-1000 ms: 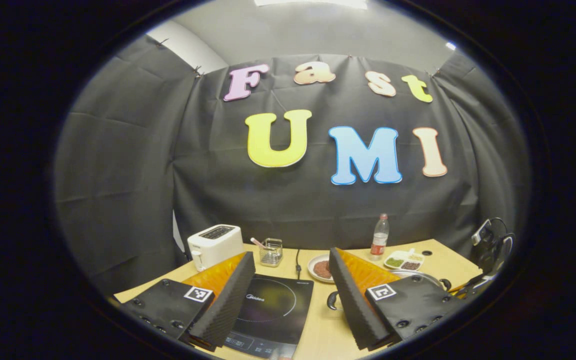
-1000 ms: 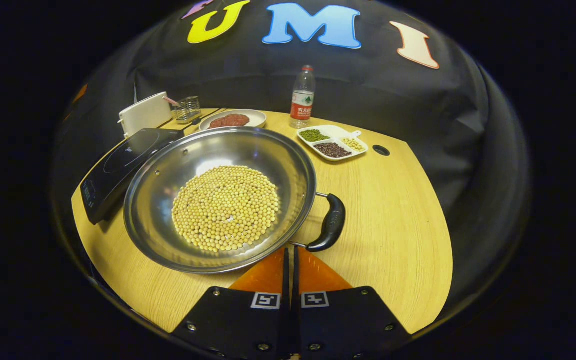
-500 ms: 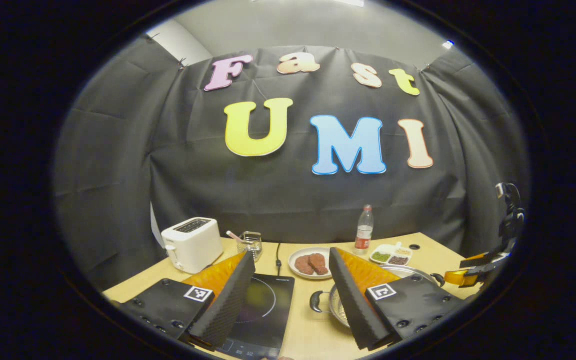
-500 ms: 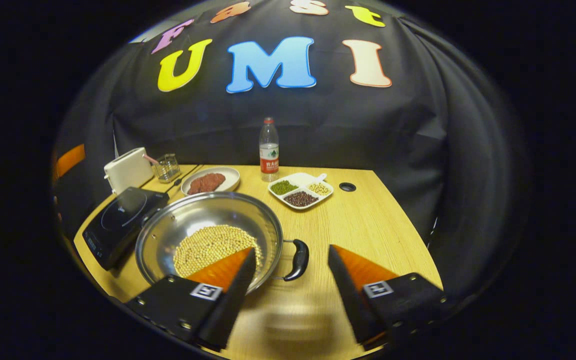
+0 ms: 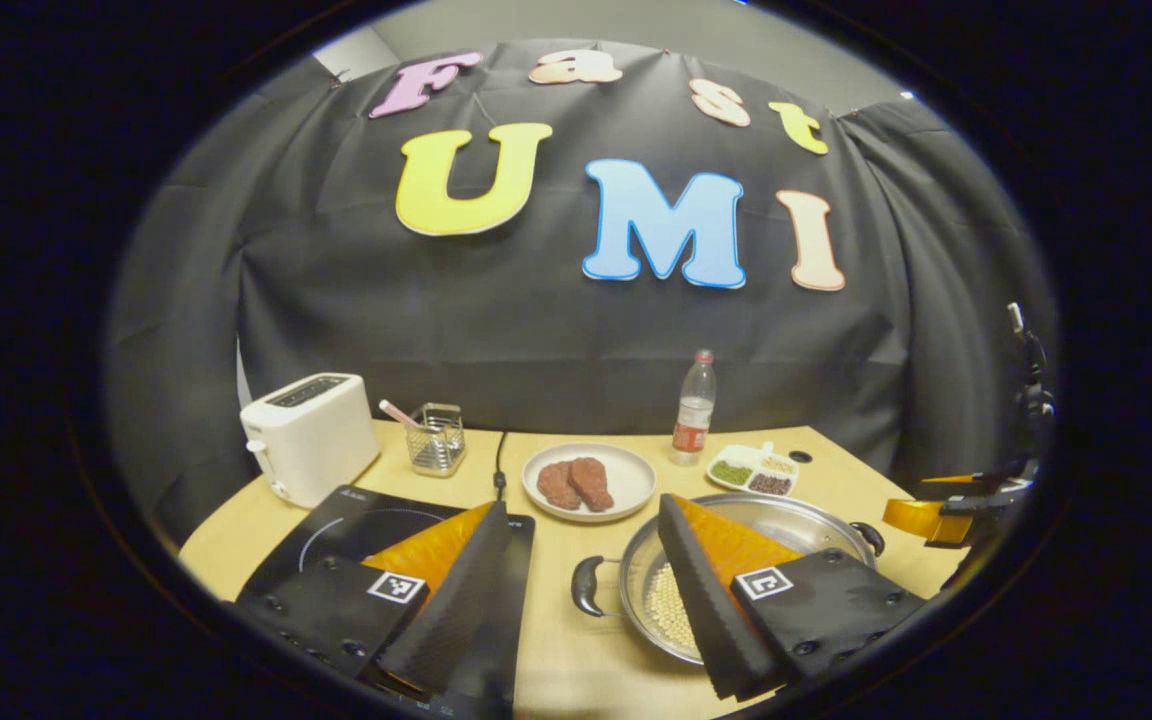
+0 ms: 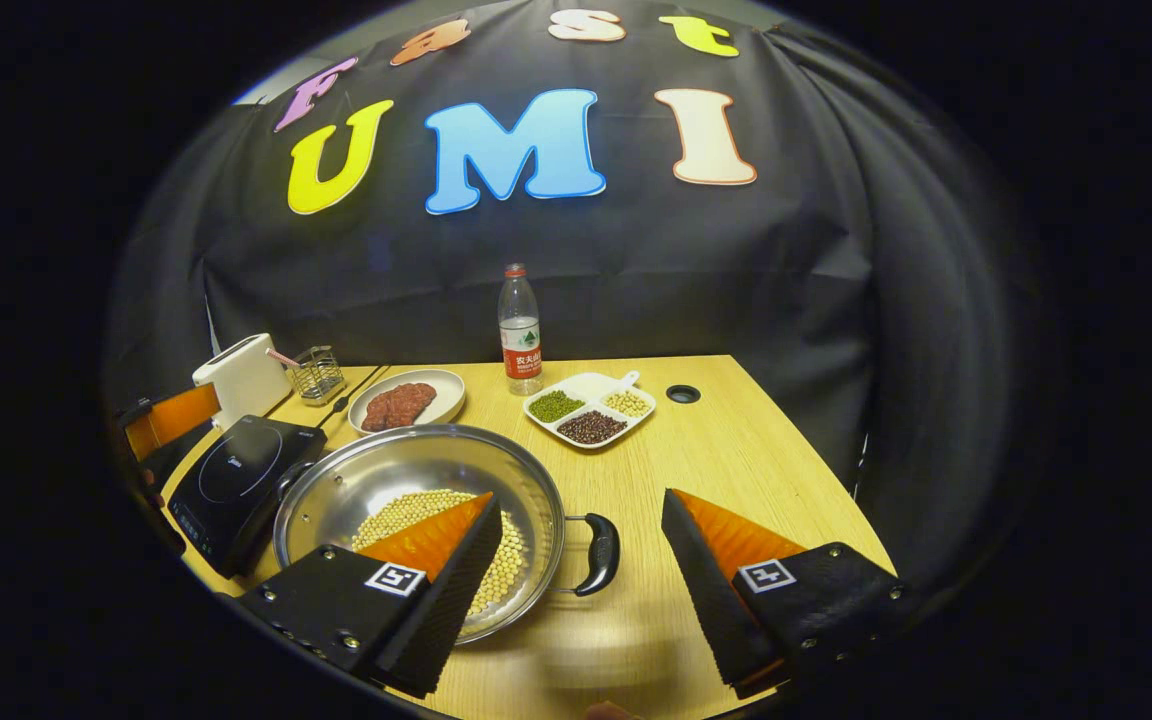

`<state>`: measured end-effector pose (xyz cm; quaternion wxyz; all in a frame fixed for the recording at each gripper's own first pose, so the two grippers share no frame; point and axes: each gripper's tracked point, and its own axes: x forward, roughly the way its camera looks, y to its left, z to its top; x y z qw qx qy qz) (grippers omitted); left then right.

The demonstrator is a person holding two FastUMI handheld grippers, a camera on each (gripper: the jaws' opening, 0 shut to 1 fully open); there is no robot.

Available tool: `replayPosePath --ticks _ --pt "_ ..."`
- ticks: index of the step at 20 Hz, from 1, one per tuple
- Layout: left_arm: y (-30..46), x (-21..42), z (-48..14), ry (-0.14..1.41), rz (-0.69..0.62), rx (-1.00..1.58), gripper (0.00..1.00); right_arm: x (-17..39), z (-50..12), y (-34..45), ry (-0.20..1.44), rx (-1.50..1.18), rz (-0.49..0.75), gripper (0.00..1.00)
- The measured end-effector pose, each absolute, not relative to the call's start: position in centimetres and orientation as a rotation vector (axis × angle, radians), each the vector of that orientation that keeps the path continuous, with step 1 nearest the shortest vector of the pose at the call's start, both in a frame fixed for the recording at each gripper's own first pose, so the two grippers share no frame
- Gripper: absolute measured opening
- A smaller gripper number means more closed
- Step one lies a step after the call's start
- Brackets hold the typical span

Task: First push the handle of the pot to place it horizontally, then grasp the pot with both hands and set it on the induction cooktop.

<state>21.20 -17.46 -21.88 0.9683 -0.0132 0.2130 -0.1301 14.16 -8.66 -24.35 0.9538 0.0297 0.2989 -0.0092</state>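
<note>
Wood-grain surface (image 6: 736, 470) filled the lower half of both views, backed by black cloth wall (image 6: 836, 260). In the right gripper view I saw a white toaster (image 6: 241, 378) at far left with a wire basket (image 6: 316, 375) beside it, a plate of meat (image 6: 406, 400) nearer centre, a water bottle (image 6: 519, 330) upright at the back, and a divided dish of beans (image 6: 591, 410) just right of the plate. A round cable hole (image 6: 683, 394) sat in the surface further right.

The pot (image 6: 416, 480), a wide shiny steel pan, lay on the surface at lower centre-left of the right gripper view, holding a layer of pale yellow beans (image 6: 386, 515). Its right handle (image 6: 601, 553) pointed toward the frame's right; in the left gripper view its left handle (image 5: 586, 585) pointed toward the cooktop. The induction cooktop (image 6: 236, 480), black and flat, lay just left of the pot; whether they touched I could not tell.

My right gripper (image 6: 576, 535) had its fingers spread wide, grasping nothing, the left finger over the pot's near rim and the handle between the two. My left gripper (image 5: 584, 540) was likewise spread wide and holding nothing, one finger over the cooktop, the other over the pot.
</note>
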Motion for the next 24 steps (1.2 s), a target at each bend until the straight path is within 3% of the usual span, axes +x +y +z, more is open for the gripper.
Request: replayPosePath --ticks 18,20,22,23,24 --pt "-21.3 23.2 -35.4 0.748 -0.303 0.058 0.97 15.7 -30.8 -8.0 0.774 0.078 0.061 0.96" --pt "-21.4 23.3 -36.0 0.765 -0.295 0.070 0.95 15.6 -32.0 -7.9 0.810 0.090 0.061 0.86" --pt "-21.5 23.3 -36.6 0.781 -0.286 0.087 0.98 15.7 -32.7 -8.4 0.830 0.089 0.043 0.84" --pt "-21.4 23.3 -36.9 0.788 -0.280 0.094 0.95 15.9 -32.9 -8.2 0.836 0.103 0.043 0.63" --pt "-21.3 23.3 -37.0 0.795 -0.272 0.101 0.91 15.7 -32.9 -8.1 0.841 0.112 0.040 0.67"
